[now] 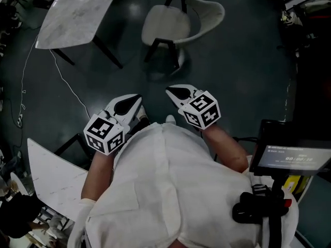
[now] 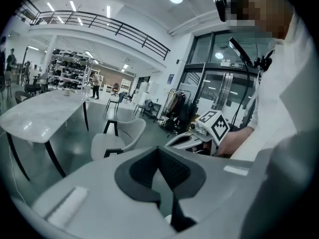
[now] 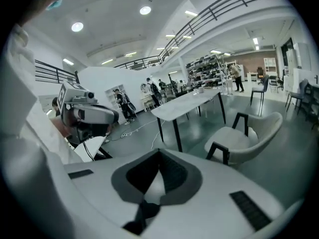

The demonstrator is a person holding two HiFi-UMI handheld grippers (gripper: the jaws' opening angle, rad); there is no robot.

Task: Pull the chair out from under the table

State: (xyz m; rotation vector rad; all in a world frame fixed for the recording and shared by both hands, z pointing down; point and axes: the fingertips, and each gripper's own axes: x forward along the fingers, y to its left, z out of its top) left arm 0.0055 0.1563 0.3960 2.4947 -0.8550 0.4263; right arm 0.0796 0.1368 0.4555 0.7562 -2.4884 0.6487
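The pale cushioned chair [image 1: 176, 22] with black legs stands on the dark floor, out to the right of the white marble table [image 1: 77, 12] and apart from it. Both grippers are held close to the person's body, well short of the chair. My left gripper [image 1: 135, 98] is shut with nothing in it, and so is my right gripper [image 1: 170, 91]. In the left gripper view the chair [image 2: 117, 138] and table [image 2: 45, 113] lie beyond the closed left gripper [image 2: 159, 151]. The right gripper view shows the chair [image 3: 244, 138] and table [image 3: 189, 103] past the closed right gripper [image 3: 159, 153].
A second white tabletop [image 1: 51, 174] sits at the lower left by the person. A thin cable [image 1: 62, 79] runs over the floor by the marble table. A stand with a screen [image 1: 292, 156] is at the right. People and shelves [image 3: 204, 71] are far off.
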